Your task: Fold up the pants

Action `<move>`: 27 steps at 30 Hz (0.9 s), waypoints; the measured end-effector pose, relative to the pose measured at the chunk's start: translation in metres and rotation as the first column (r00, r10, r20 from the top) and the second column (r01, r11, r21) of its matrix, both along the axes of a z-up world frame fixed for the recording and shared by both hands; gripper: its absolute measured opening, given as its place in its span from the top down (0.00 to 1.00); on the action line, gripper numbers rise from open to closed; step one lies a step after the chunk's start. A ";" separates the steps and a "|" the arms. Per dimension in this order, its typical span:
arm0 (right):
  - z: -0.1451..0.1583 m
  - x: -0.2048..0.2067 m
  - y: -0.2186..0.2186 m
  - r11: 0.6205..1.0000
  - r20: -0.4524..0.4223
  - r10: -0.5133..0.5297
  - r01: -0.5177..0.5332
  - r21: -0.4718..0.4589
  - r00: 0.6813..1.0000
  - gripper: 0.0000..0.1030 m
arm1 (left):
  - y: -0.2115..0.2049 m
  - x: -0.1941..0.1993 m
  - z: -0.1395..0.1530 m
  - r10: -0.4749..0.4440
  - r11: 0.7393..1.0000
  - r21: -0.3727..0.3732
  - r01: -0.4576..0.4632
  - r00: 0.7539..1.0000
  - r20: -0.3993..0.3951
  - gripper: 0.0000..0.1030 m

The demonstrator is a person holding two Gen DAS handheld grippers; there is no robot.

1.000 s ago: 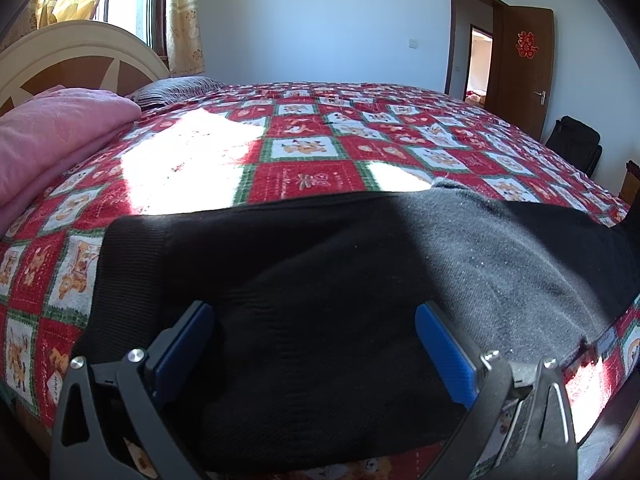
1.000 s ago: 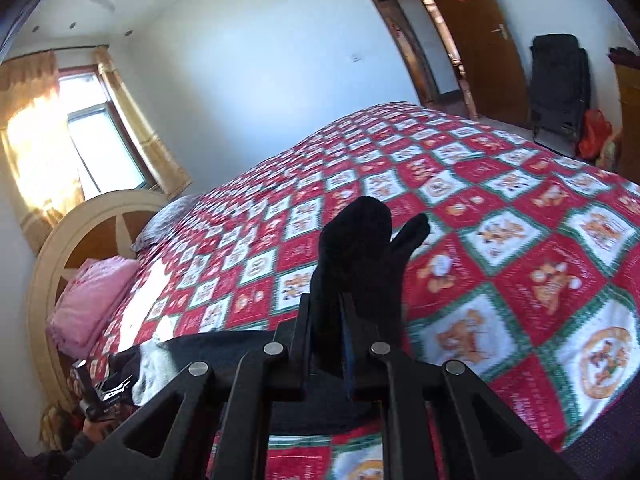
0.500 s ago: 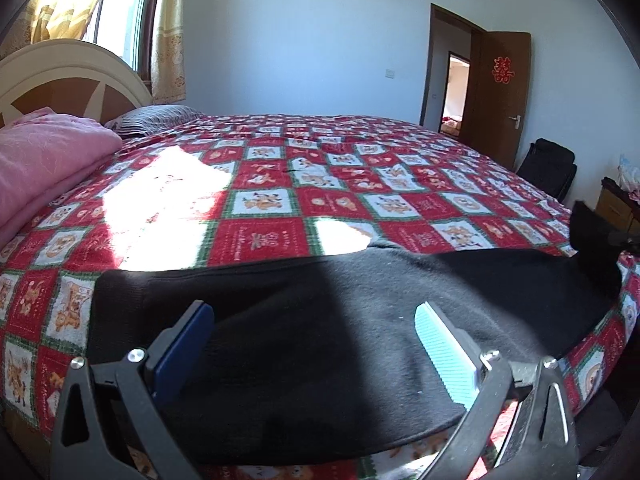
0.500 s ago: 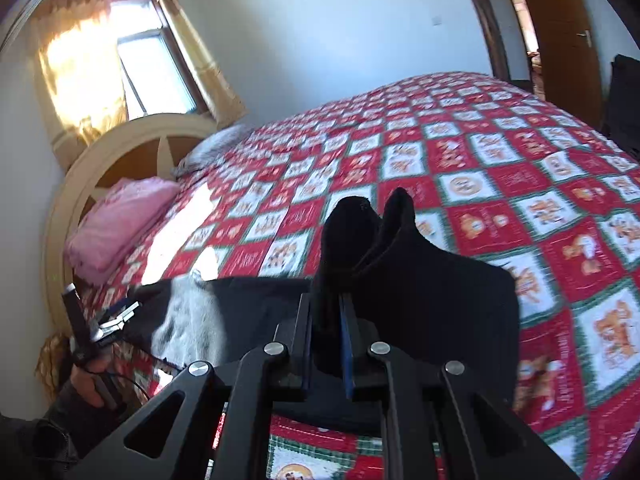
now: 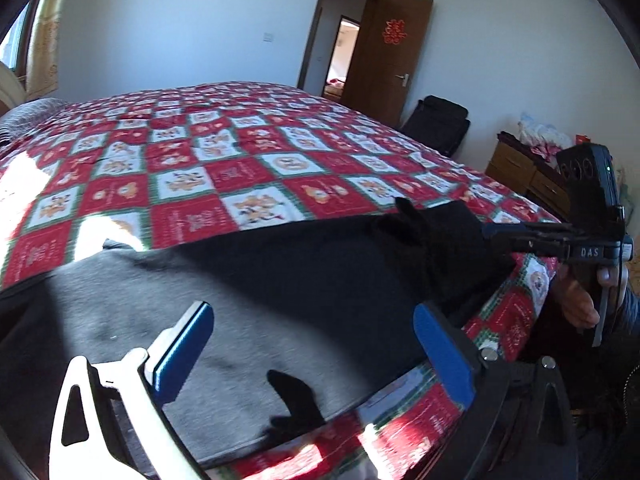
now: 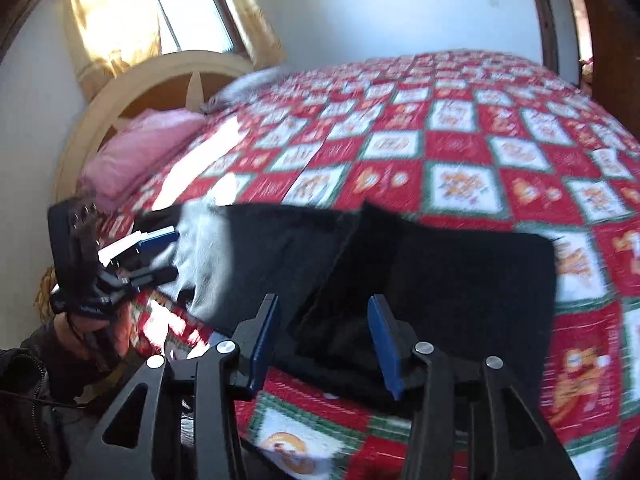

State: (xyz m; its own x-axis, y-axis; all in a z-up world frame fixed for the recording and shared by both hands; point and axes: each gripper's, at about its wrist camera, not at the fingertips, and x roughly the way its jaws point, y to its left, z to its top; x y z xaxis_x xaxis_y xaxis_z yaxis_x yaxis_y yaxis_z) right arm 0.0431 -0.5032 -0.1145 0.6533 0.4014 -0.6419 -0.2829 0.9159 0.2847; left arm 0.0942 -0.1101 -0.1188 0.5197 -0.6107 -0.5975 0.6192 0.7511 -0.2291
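Left wrist view: we see the left gripper [image 5: 312, 344] with its blue pads spread wide and nothing between them, hovering over the near edge of the pants [image 5: 280, 280]. These lie flat along the near side of the bed [image 5: 240, 168], on the red-and-white checked quilt. Toward 2 o'clock the cloth shows a raised doubled layer with a small peak, and just beyond it, at 3 o'clock, the right gripper [image 5: 490, 232] sits at the garment's end; from this side we cannot tell whether it grips.

Right wrist view: we see the right gripper [image 6: 324, 340] with its pads parted, a lump of black cloth lying in the gap but neither pad visibly pressing on it. The pants [image 6: 440, 264] run from 9 o'clock to 3 o'clock, one section laid over the rest with a diagonal fold edge running up toward 12 o'clock. The left gripper [image 6: 160, 254] shows at 9 o'clock, spread, at the sunlit end. Motion blur softens the quilt.

Our judgement: a fold at the right-hand end appears laid down; the piece is long, so at least one more fold and some smoothing are left.
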 end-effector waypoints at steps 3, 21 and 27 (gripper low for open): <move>-0.002 -0.001 -0.043 0.985 0.012 -0.159 0.158 0.065 0.987 0.53 | -0.033 0.006 -0.002 -0.082 0.997 -0.020 0.081 0.995 -0.064 0.14; -0.023 0.004 -0.096 0.914 0.008 -0.371 0.363 0.180 0.929 0.51 | -0.128 0.027 -0.016 -0.167 0.985 0.014 0.173 0.968 -0.189 0.90; -0.021 -0.001 -0.102 0.896 0.025 -0.405 0.391 0.211 0.914 0.47 | -0.097 0.017 0.009 -0.151 0.988 -0.056 0.144 0.979 -0.138 0.90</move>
State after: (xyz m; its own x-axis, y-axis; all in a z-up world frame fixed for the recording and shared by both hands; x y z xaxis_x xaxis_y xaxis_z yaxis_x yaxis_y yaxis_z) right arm 0.0421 -0.6054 -0.1357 0.8231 0.2124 -0.5266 0.0691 0.8830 0.4642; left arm 0.1110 -0.2071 -0.1097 0.3341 -0.7026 -0.6282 0.6815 0.6405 -0.3539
